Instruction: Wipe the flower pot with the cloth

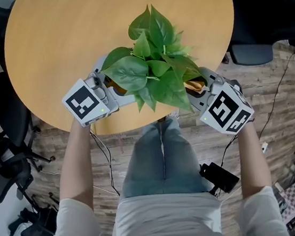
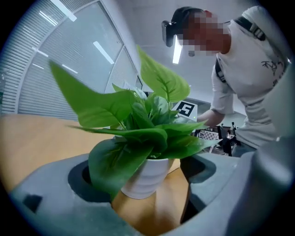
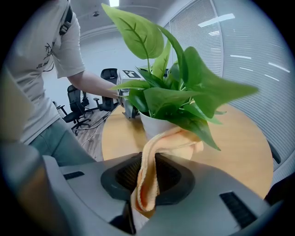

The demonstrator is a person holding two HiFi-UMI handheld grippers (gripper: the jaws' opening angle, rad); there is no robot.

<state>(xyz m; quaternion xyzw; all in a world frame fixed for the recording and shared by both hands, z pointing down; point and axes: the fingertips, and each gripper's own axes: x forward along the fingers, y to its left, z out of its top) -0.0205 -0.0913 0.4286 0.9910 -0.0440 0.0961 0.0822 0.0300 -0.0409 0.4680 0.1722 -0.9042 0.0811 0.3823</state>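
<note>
Flower pot (image 2: 148, 171), white and ribbed, stands upright near the front edge of the round wooden table (image 1: 71, 33), between both grippers. Left gripper (image 2: 144, 184) has jaws wide apart and empty, with the pot straight ahead of the gap. Right gripper (image 3: 145, 184) is clamped on the orange cloth (image 3: 154, 152), whose free end lies against the pot wall, so this side looks set to wipe.
</note>
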